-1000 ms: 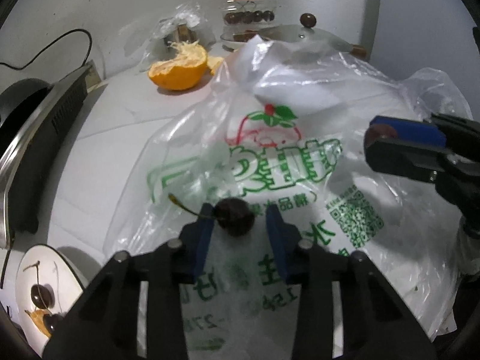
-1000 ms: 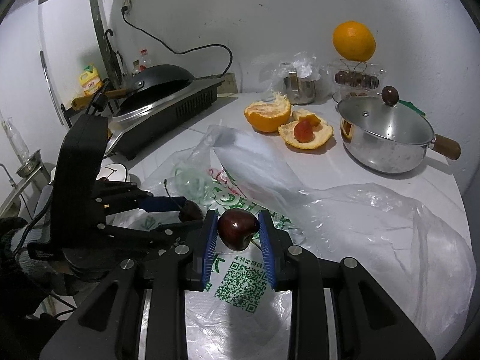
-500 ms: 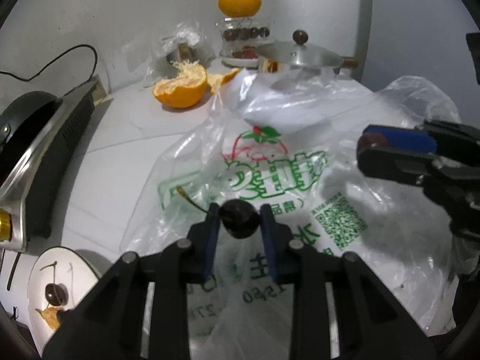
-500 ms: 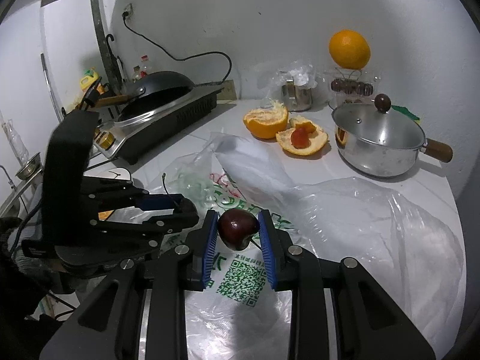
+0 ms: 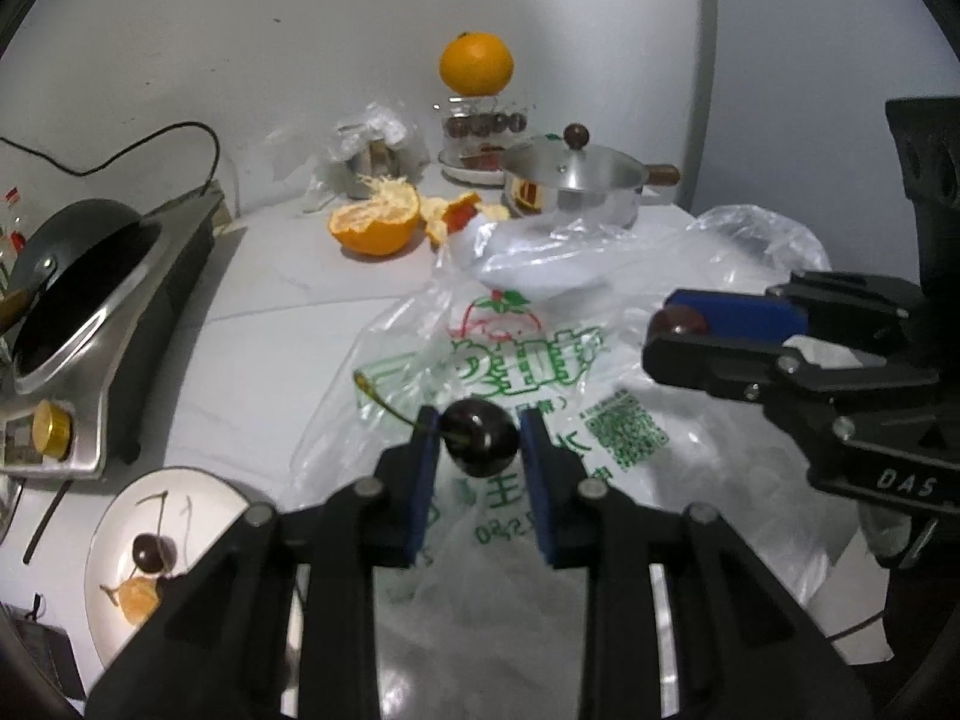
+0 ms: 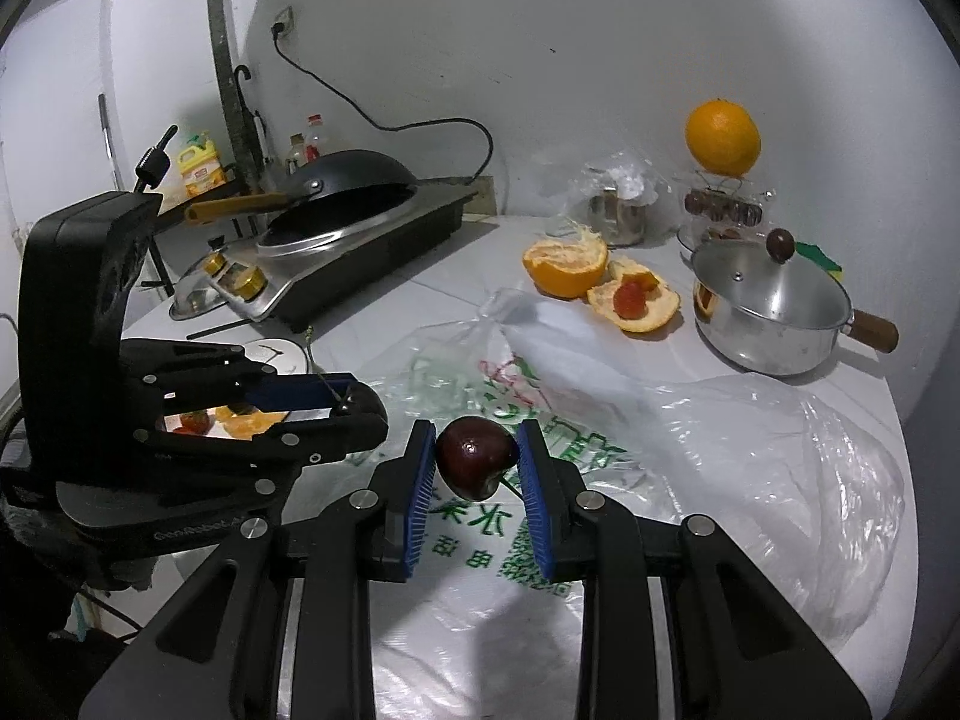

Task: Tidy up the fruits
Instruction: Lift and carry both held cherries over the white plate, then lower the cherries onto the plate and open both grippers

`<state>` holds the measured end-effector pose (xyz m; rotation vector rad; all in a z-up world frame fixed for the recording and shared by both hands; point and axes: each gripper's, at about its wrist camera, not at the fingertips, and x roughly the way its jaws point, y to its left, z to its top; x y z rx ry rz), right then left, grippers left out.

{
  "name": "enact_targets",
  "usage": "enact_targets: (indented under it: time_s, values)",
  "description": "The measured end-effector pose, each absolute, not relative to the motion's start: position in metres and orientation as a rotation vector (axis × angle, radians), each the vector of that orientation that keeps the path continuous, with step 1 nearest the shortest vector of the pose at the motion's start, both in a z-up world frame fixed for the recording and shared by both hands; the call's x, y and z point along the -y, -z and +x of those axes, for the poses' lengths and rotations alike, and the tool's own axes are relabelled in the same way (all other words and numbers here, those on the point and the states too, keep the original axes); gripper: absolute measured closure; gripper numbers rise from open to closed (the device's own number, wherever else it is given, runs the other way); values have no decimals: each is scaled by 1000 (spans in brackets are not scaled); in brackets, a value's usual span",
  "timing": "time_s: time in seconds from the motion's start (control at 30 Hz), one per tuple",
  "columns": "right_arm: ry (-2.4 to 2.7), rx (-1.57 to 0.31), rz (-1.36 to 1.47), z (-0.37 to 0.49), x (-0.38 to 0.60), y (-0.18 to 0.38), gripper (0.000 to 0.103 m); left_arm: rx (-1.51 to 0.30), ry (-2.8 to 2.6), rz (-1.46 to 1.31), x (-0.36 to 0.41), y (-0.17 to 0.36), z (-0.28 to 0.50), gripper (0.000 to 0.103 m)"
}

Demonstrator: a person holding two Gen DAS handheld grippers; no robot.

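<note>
A dark cherry with a stem [image 5: 480,443] is clamped between the blue pads of the left gripper [image 5: 479,450], whose jaws have just been closing onto it; it is held above the printed plastic bag [image 5: 540,372]. A second, reddish cherry [image 6: 477,457] is pinched in the fully closed right gripper [image 6: 478,468], also above the bag. In the left wrist view a white plate [image 5: 114,546] is seen at 8 o'clock from the held cherry, with another cherry [image 5: 153,551] and an orange piece [image 5: 139,599] on it. A peeled orange half [image 5: 373,223] lies at 11 o'clock, a lidded steel pot [image 5: 570,183] at 1 o'clock, and a whole orange [image 5: 476,63] rests on a clear container [image 5: 483,126] at 12 o'clock. A stove with a dark wok [image 5: 84,276] is seen at 10 o'clock.
</note>
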<state>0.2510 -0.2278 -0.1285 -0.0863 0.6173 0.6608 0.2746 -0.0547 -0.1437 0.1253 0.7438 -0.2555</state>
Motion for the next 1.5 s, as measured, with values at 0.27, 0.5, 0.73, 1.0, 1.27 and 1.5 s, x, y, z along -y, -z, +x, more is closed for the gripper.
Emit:
enact_targets:
  time_s: [0.27, 0.5, 0.73, 1.0, 1.27, 1.5]
  values:
    - [-663, -605, -119, 231, 209, 119, 74, -708, 261, 86, 33, 131, 246, 75]
    - [-670, -597, -158, 216, 187, 113, 74, -680, 260, 59, 11, 125, 221, 75]
    - [-680, -598, -189, 207, 161, 109, 74, -665, 255, 44, -13, 124, 205, 75]
    - [-700, -599, -235, 199, 127, 105, 74, -649, 234, 13, -48, 125, 190, 75]
    - [-715, -604, -270, 193, 97, 103, 74, -649, 204, -4, -81, 132, 178, 75]
    - [-724, -621, -305, 192, 73, 108, 74, -655, 170, -28, -109, 143, 172, 75]
